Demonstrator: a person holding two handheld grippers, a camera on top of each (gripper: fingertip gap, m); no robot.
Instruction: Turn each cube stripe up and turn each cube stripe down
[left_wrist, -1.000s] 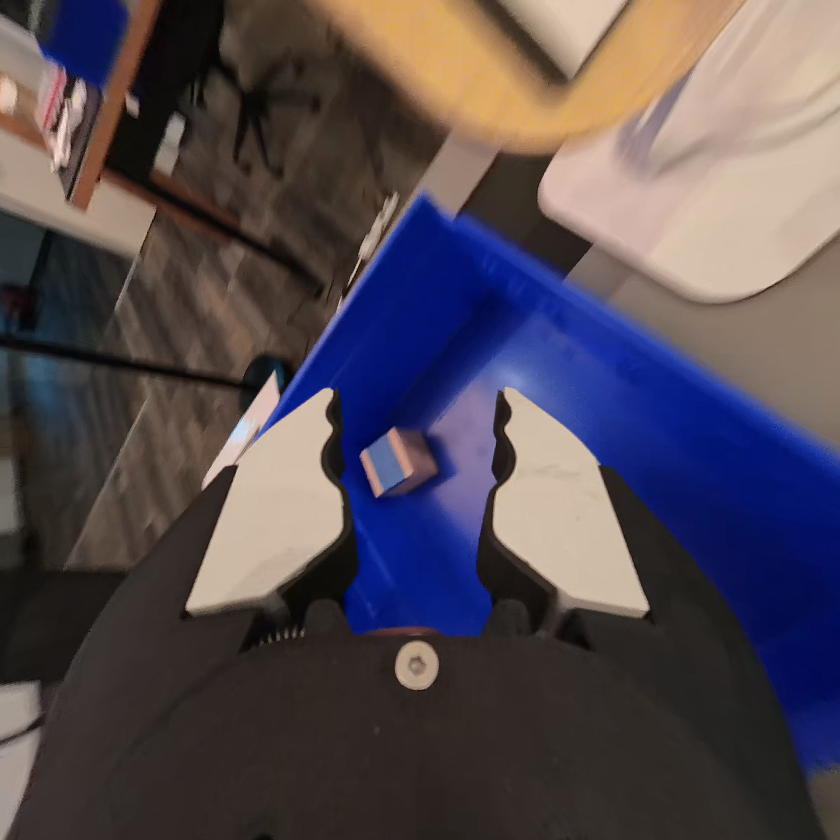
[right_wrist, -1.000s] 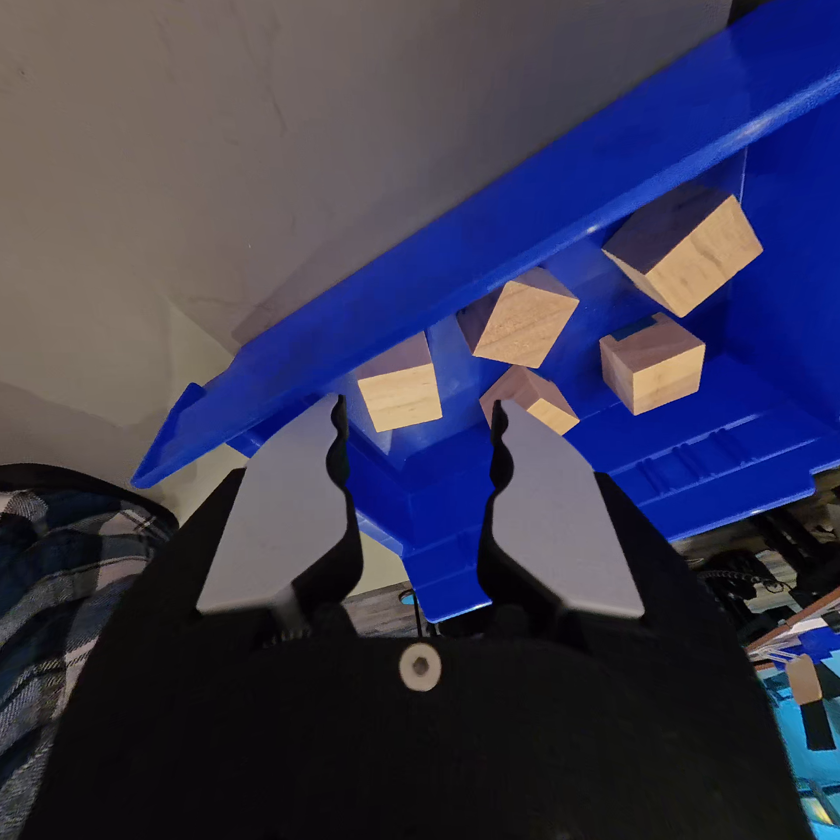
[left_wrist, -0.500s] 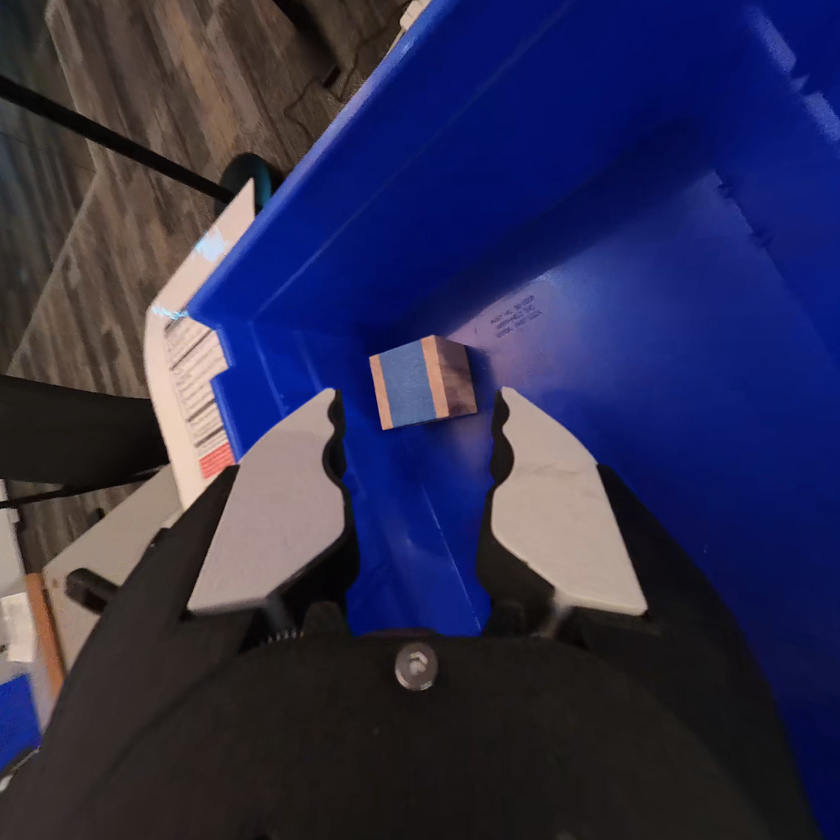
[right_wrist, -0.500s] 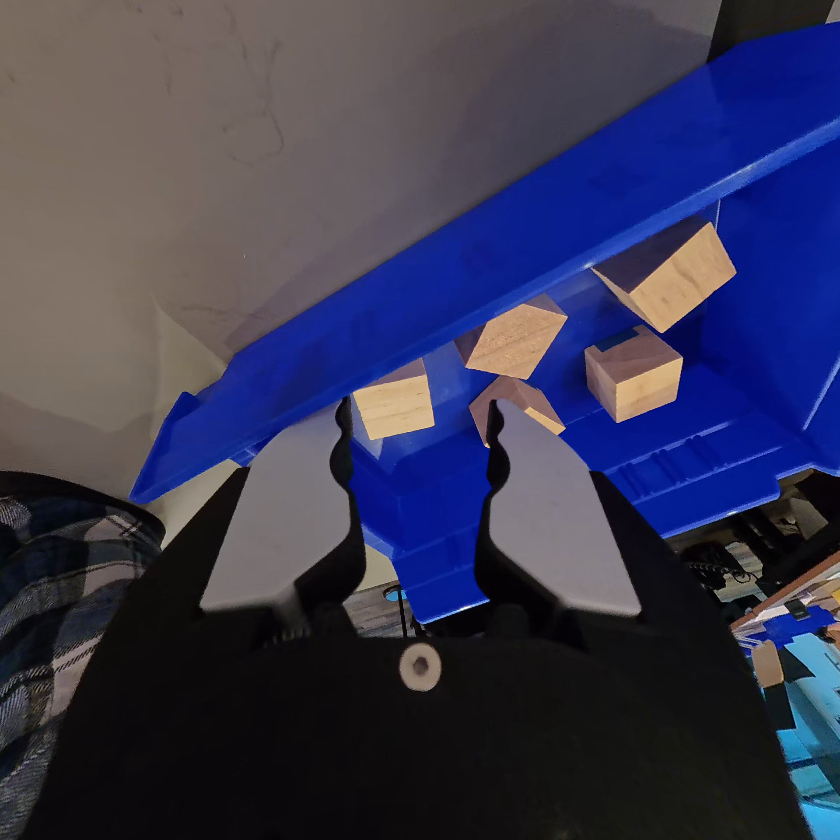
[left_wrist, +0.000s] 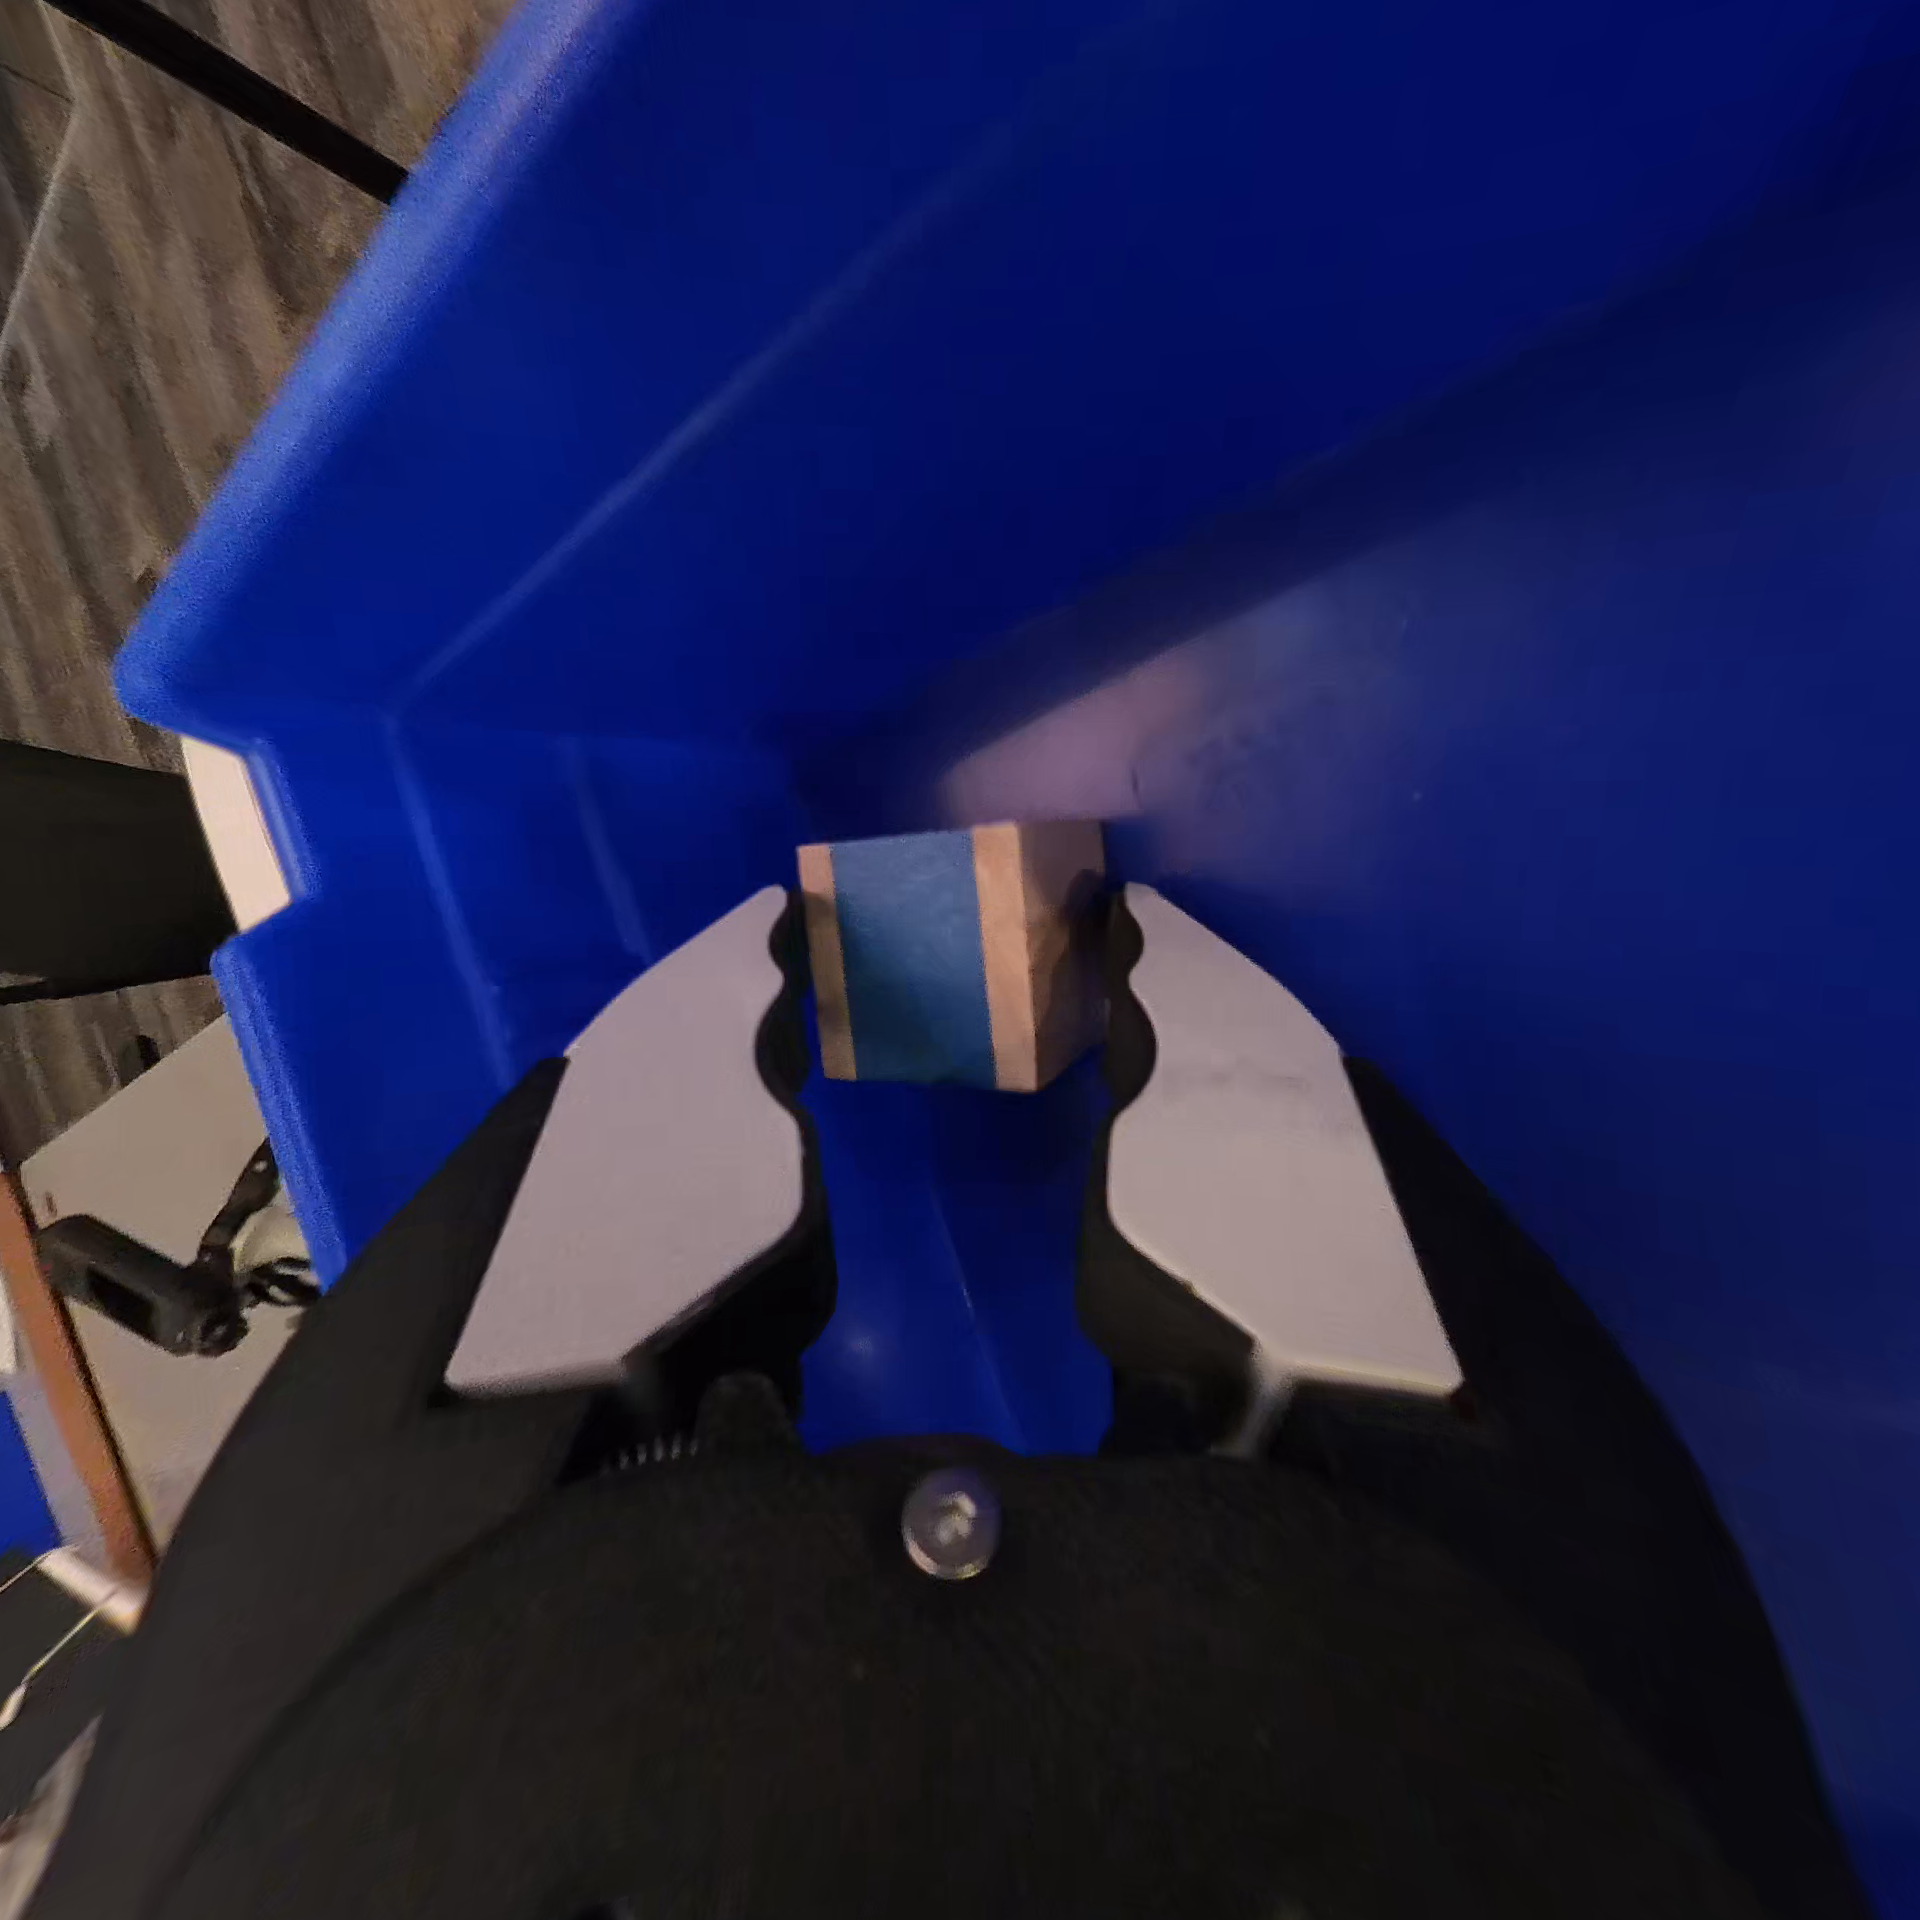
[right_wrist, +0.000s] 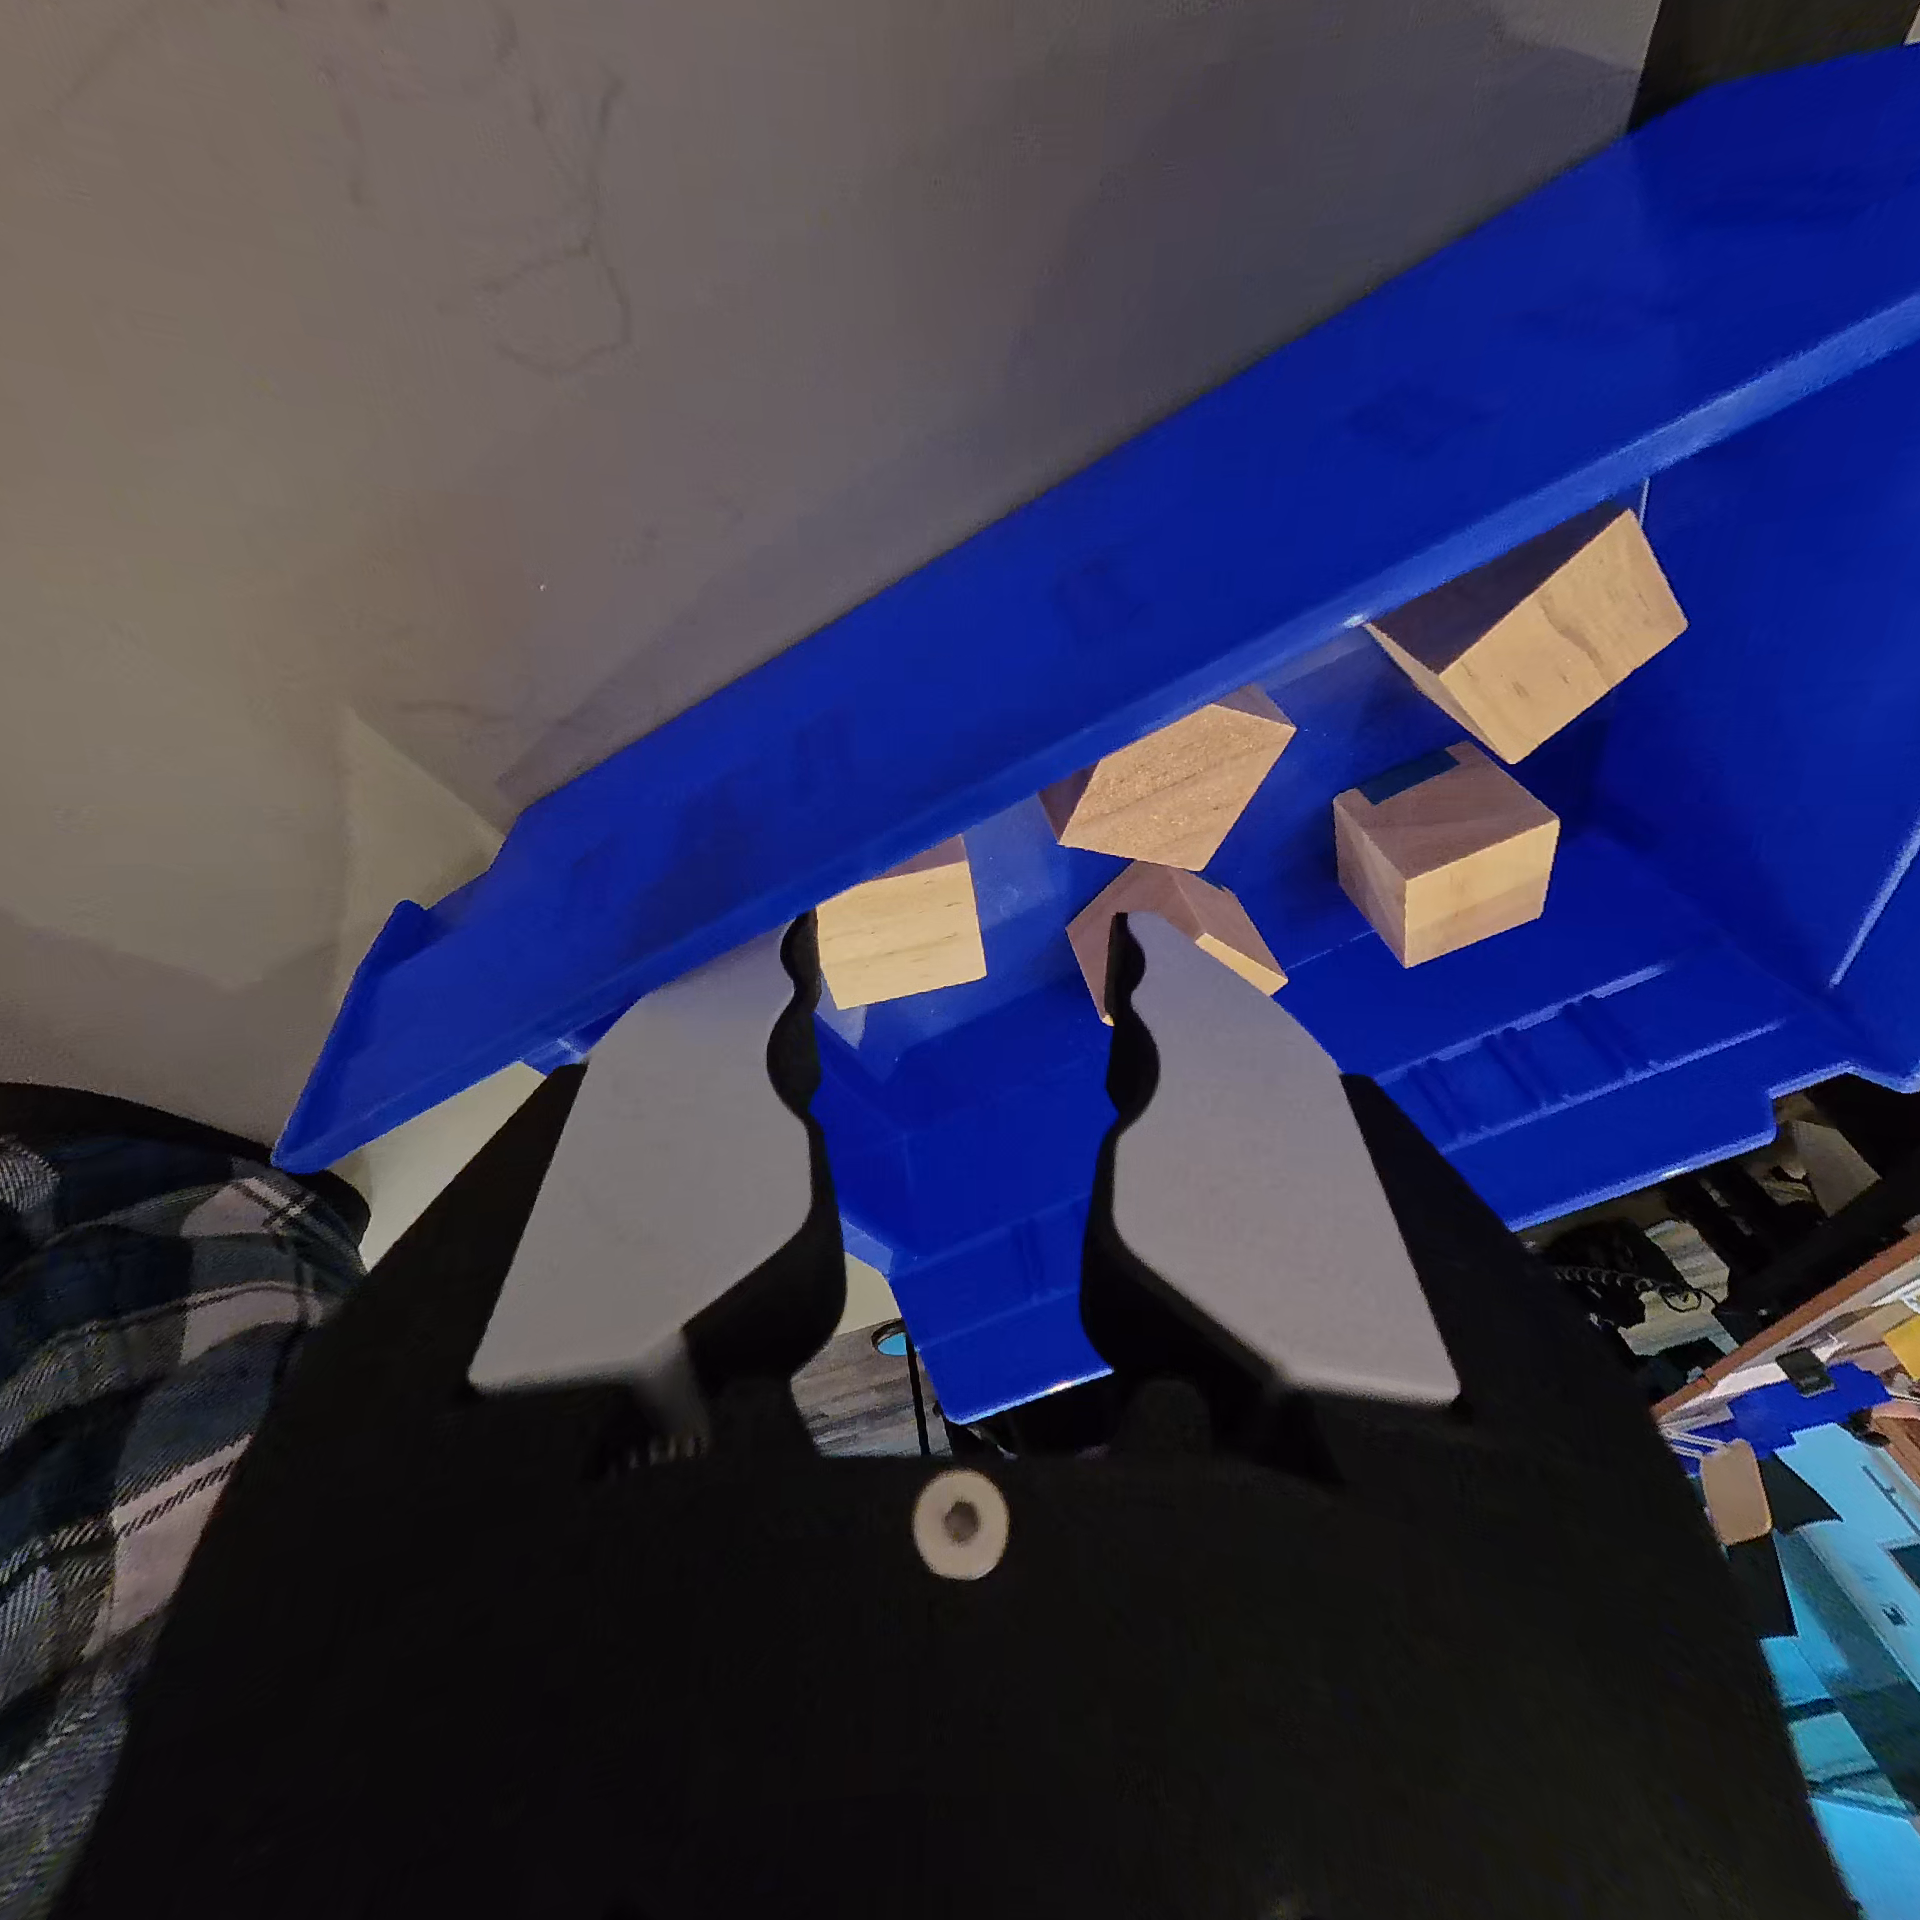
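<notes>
Cube (left_wrist: 940, 961), blue stripe facing camera, sits in bin (left_wrist: 1455, 520) corner between left claw (left_wrist: 948, 971) pads; pads flank cube, contact unclear. Step: grasping for flip; next needs firm squeeze, lift, roll. Right claw (right_wrist: 961, 971) released, hovering outside second bin (right_wrist: 1143, 623) holding five plain-faced cubes (right_wrist: 1179, 790).

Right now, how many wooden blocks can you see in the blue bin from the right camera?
5: one by the left jaw, one behind the right, one above, two farther right. The rim may hide others.
</notes>
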